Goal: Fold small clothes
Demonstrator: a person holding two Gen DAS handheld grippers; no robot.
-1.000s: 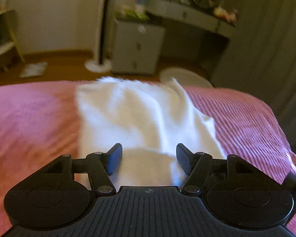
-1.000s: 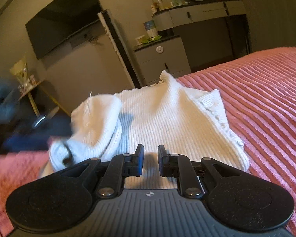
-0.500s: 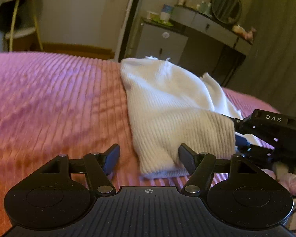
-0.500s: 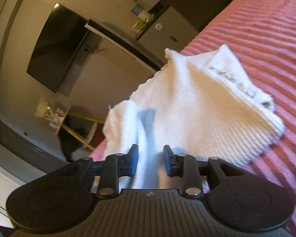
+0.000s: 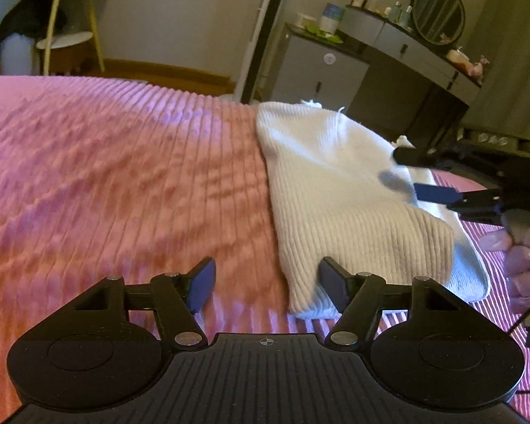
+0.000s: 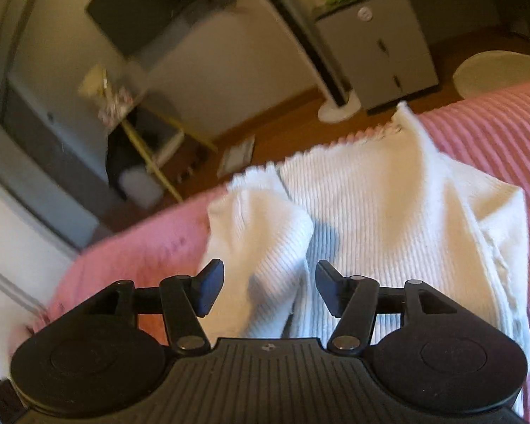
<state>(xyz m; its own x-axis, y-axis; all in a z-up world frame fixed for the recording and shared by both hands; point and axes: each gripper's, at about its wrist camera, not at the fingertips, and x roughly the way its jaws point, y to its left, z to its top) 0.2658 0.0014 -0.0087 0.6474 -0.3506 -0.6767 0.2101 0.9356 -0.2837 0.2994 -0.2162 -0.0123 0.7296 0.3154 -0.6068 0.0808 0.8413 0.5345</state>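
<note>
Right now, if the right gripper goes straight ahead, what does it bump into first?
Most likely the white top. The right gripper is open, and the folded-over part of the top lies right between its fingers, though exact depth is unclear.

— Garment (image 5: 335,183) on bedspread (image 5: 106,176), at one o'clock of left gripper (image 5: 266,282)?
— Yes. Right gripper (image 5: 411,173) at three o'clock over it; cabinet (image 5: 321,70) beyond at twelve.

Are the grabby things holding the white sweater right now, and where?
No, nothing is held. The left gripper and the right gripper are both open, and the sweater lies loose on the pink blanket.
</note>
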